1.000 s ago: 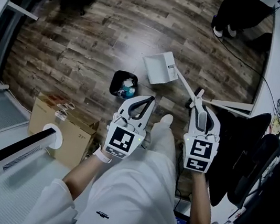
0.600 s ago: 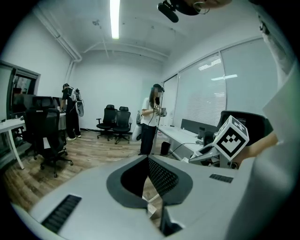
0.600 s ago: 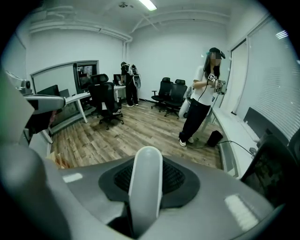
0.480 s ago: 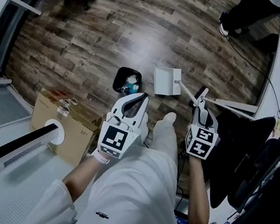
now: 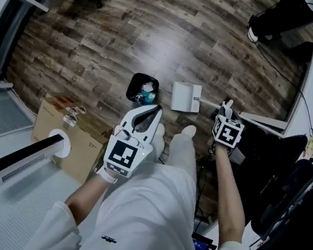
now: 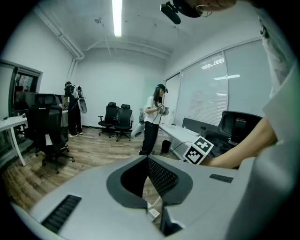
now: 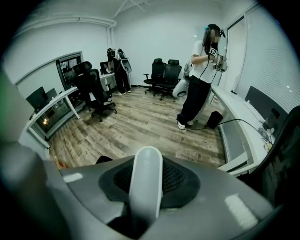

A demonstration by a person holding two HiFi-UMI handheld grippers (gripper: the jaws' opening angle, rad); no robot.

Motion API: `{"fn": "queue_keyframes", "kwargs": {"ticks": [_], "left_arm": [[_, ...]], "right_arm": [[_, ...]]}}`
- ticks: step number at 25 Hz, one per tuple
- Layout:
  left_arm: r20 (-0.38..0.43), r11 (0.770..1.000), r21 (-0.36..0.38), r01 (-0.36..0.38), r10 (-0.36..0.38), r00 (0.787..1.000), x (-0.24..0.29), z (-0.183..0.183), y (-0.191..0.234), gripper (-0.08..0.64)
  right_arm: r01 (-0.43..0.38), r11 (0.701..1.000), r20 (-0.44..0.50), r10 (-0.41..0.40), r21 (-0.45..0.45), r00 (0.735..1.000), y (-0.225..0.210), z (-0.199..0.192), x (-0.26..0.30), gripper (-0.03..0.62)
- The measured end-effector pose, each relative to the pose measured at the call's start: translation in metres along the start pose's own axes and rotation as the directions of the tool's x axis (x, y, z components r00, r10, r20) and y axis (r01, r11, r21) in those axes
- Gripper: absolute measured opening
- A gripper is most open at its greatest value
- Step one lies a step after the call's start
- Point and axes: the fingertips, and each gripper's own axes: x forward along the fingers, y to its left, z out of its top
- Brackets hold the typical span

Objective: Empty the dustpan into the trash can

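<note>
Currently right tool (image 5: 225, 107) clamps dustpan (image 5: 184, 96) handle, pan beside trash can (image 5: 140, 90); left tool (image 5: 154, 110) closed, empty.

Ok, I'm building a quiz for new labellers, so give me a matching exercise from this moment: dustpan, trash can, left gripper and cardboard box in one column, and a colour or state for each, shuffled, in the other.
1 dustpan
2 trash can
3 left gripper
4 cardboard box

A black, rubbish inside
B brown, on the floor
C white, handle held in the right gripper
D shut, nothing between its jaws

Pairs: 1-C, 2-A, 3-D, 4-B
</note>
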Motion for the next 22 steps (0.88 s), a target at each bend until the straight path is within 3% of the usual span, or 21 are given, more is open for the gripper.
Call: {"fn": "queue_keyframes", "kwargs": {"ticks": [8, 12, 19, 22], "left_arm": [[0.006, 0.999, -0.005, -0.040, 0.040, 0.999, -0.013, 0.000, 0.011, 0.006], [0.000, 0.998, -0.021, -0.053, 0.053, 0.999, -0.016, -0.005, 0.016, 0.006], [-0.006, 0.998, -0.039, -0.042, 0.042, 0.999, -0.014, -0.007, 0.016, 0.008], [-0.002, 0.998, -0.047, -0.035, 0.035, 0.999, -0.016, -0.005, 0.014, 0.006]], "right_arm": [[-0.028, 0.998, -0.053, 0.025, -0.063, 0.998, 0.017, -0.004, 0.028, 0.123], [-0.055, 0.997, -0.058, 0.052, -0.050, 0.997, 0.021, -0.008, 0.034, 0.129], [-0.076, 0.997, -0.003, 0.076, 0.008, 0.997, 0.019, 0.007, 0.030, 0.167], [-0.071, 0.997, 0.031, 0.071, -0.009, 0.997, 0.018, 0.015, 0.017, 0.184]]}}
